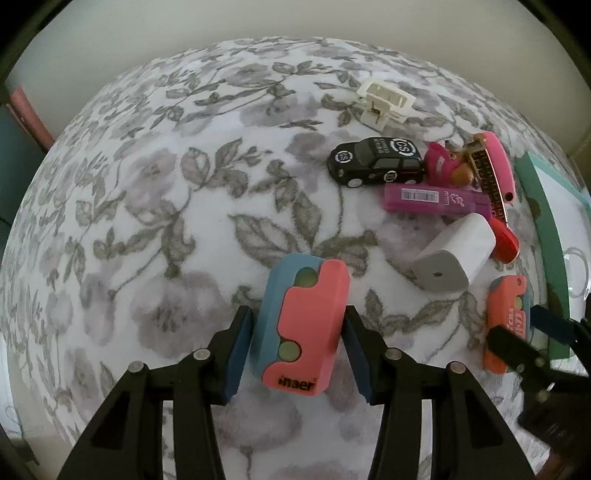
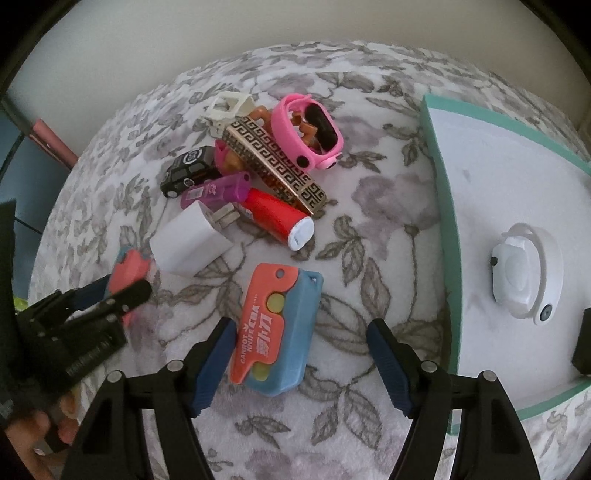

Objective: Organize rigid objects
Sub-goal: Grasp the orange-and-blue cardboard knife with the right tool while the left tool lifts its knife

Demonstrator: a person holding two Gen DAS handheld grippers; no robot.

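On the floral cloth (image 1: 155, 206), left gripper (image 1: 298, 334) clamps a pink-blue toy knife (image 1: 301, 328), right gripper (image 2: 301, 356) stands apart astride a second toy knife (image 2: 277, 328), pile (image 2: 255, 177) at 11 o'clock unsorted, only a white watch (image 2: 524, 273) in the tray (image 2: 448, 236) at 3 o'clock, its rim close, cloth clear at 9.

The surface is a fleecy white blanket (image 1: 155, 206) printed with grey leaves and mauve flowers. Beyond its far edge, at 12 o'clock, stands a plain cream wall (image 1: 295, 18). At 9 o'clock a pink strip (image 2: 51, 142) borders a dark blue panel (image 2: 26, 173).
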